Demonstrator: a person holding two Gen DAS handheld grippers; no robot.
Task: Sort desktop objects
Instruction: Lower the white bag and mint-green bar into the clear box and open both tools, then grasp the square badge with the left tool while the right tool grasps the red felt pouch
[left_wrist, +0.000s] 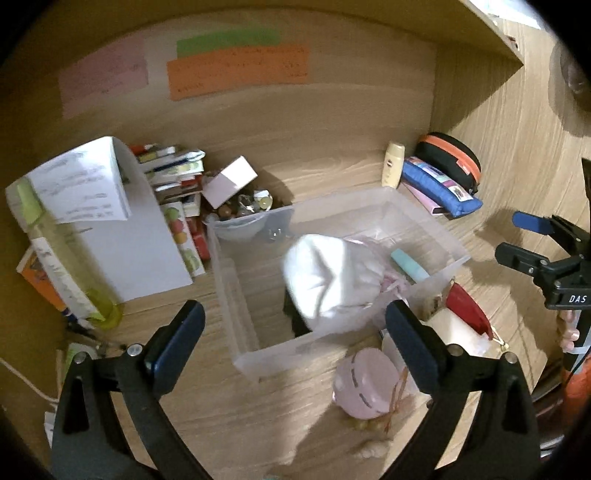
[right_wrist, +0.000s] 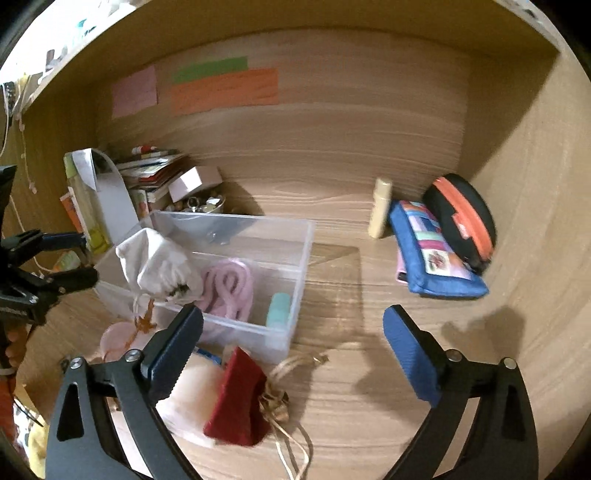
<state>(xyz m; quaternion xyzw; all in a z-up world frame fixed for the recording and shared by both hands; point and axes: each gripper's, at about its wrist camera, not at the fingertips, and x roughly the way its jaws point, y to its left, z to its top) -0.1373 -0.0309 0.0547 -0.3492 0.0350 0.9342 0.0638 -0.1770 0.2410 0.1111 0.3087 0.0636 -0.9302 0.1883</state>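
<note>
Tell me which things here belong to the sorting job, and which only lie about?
Job: clear bin, white pouch, red pouch, pink round case.
Lying about: blue pencil case, black-orange case, cream bottle, book stack.

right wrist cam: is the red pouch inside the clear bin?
No, the red pouch lies on the desk in front of the clear bin, outside its near wall.

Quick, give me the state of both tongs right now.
Left tongs: open, holding nothing, above the clear bin and white pouch.
Right tongs: open, holding nothing, over the desk beside the red pouch.
</note>
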